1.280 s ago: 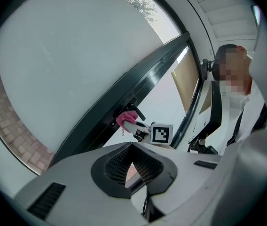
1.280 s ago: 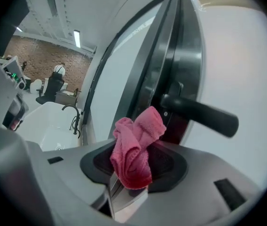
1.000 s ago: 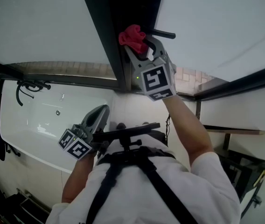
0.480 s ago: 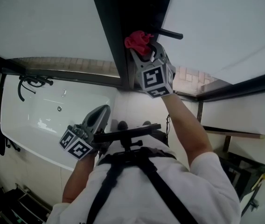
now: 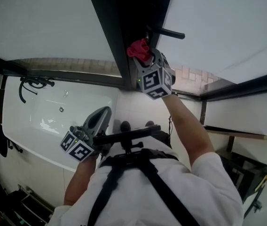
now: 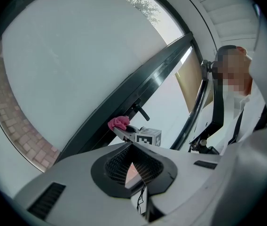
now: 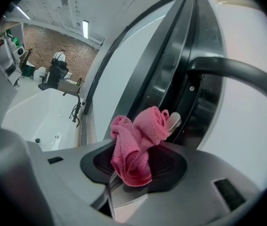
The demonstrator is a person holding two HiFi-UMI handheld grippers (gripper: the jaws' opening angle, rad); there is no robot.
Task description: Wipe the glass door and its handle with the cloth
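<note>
In the head view my right gripper (image 5: 144, 59) is raised against the dark door frame (image 5: 119, 27), shut on a bunched pink cloth (image 5: 138, 50). The cloth sits just below the black lever handle (image 5: 167, 32). In the right gripper view the cloth (image 7: 136, 147) fills the jaws, one pale fingertip (image 7: 174, 121) pokes out beside it, and the handle (image 7: 234, 73) curves above right. Frosted glass panes (image 5: 39, 18) lie on both sides of the frame. My left gripper (image 5: 101, 115) hangs low near my chest, shut and holding nothing.
A white bathtub (image 5: 39, 126) with a black tap (image 5: 30, 84) lies below left. A dark horizontal rail (image 5: 67, 78) runs under the left pane. A black metal stand (image 5: 244, 171) is at the lower right. The chest rig bar (image 5: 126, 135) crosses in front of my body.
My right gripper has slid the pink cloth a little down the dark frame, away from the handle. The left gripper has stayed where it was.
</note>
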